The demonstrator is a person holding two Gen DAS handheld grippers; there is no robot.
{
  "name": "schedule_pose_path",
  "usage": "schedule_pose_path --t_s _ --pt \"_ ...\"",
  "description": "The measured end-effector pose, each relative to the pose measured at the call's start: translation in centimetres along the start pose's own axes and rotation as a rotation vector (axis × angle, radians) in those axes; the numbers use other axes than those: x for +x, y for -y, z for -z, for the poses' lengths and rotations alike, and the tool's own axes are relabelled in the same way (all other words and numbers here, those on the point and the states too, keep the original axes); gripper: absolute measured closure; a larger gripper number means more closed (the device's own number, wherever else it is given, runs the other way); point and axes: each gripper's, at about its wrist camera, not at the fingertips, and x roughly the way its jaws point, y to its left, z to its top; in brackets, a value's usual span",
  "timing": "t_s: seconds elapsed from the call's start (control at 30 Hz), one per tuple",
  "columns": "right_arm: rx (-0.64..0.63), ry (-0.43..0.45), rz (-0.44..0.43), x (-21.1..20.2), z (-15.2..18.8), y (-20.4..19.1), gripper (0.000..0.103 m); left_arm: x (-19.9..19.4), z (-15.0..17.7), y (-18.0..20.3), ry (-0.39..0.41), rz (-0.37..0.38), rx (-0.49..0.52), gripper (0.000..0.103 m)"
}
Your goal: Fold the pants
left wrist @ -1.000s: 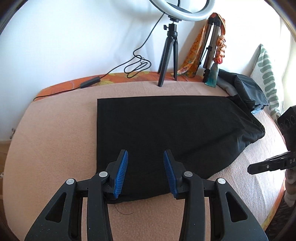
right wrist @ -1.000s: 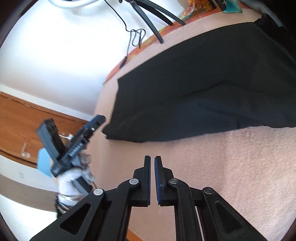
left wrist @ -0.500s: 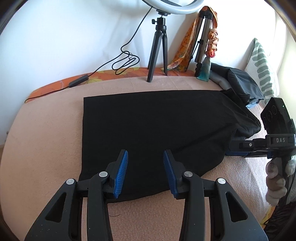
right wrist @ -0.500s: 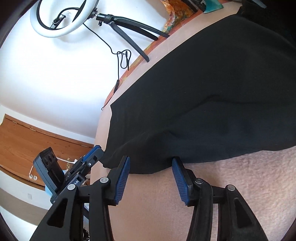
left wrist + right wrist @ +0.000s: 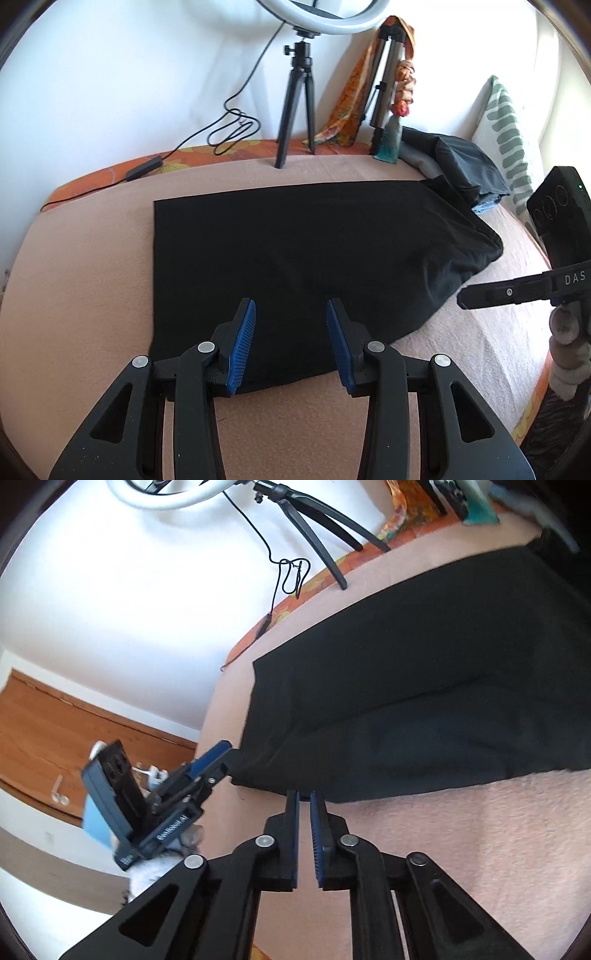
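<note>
Here, the black pants (image 5: 295, 251) are lying flat on the pink blanket (image 5: 81, 280) of the bed, already folded into a broad rectangle, straight edge at the left, bunched end tapering to the right.

Left to right in the left wrist view: a black cable (image 5: 229, 125) is trailing down the white wall onto the orange bed edge; a ring light tripod (image 5: 295, 107) is standing behind the pants; a patterned scarf (image 5: 351, 107) is hanging by a second stand; a dark bundle of clothing (image 5: 461, 162) is sitting just beyond the far right corner of the pants; a striped pillow (image 5: 506, 133) is leaning at the far right.

The left tool (image 5: 290, 345) is hovering over the near edge of the pants, blue pads spread wide, gripping nothing.

The right tool (image 5: 304, 823) is sitting over the blanket just short of the pants' near edge; its pads are drawn in to a narrow slit, with nothing between them. In the left wrist view it is showing at the right border, pointing toward the bunched end.
</note>
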Motion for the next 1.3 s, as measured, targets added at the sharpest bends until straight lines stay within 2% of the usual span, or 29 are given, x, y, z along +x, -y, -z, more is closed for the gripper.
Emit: schedule_pose_path --t_s 0.07,0.13,0.2,0.33,0.37,0.43,0.53,0.6,0.67,0.77,0.87,0.97,1.07,1.2,1.27,1.3 --pt "0.007 0.031 -0.003 -1.2 0.3 1.2 0.081 -0.1 0.4 1.5 -0.014 0.06 0.029 0.065" --pt "0.036 0.047 0.03 -2.0 0.3 2.7 0.079 0.0 1.0 3.0 -0.047 0.106 0.061 0.065" --pt "0.07 0.06 0.079 -2.5 0.1 4.3 0.056 0.5 1.7 4.4 -0.091 0.172 0.073 0.065" --pt "0.201 0.115 0.122 -4.3 0.7 8.1 0.05 2.2 3.2 6.0 -0.18 0.274 0.066 0.065" --pt "0.238 0.137 0.127 -4.7 0.9 9.1 0.053 2.6 3.5 6.2 -0.194 0.276 0.067 0.065" --pt "0.312 0.193 0.08 -5.5 0.9 10.8 0.052 3.5 3.6 6.5 -0.209 0.242 0.079 0.065" --pt "0.331 0.28 0.154 -7.2 0.6 11.6 0.047 4.0 3.2 6.6 -0.184 0.23 0.069 0.065" --pt "0.361 0.324 0.175 -8.0 0.4 12.4 0.044 4.1 2.9 6.7 -0.168 0.191 0.087 0.065" --pt "0.403 0.339 0.163 -8.6 0.0 13.6 0.045 4.2 2.8 6.5 -0.154 0.16 0.088 0.065" --pt "0.443 0.36 0.131 -8.9 -0.3 14.6 0.047 4.1 2.5 6.2 -0.117 0.172 0.062 0.065" --pt "0.441 0.368 0.139 -8.8 -0.9 14.7 0.045 4.6 1.9 6.8 -0.088 0.178 0.062 0.065" --pt "0.438 0.387 0.157 -8.4 -1.5 14.7 0.047 5.4 1.8 7.6 -0.087 0.202 0.064 0.057" --pt "0.457 0.405 0.152 -8.5 -1.5 15.2 0.054 6.0 1.8 8.5 -0.089 0.199 0.087 0.056" --pt "0.476 0.405 0.144 -8.5 -1.3 15.9 0.07 6.4 1.8 9.4 -0.07 0.168 0.14 0.056" --pt "0.482 0.405 0.137 -8.4 -1.3 16.1 0.074 6.5 1.6 9.4 -0.067 0.166 0.138 0.063" --pt "0.481 0.402 0.137 -8.4 -1.3 16.2 0.078 6.6 1.6 9.1 -0.066 0.166 0.122 0.076"
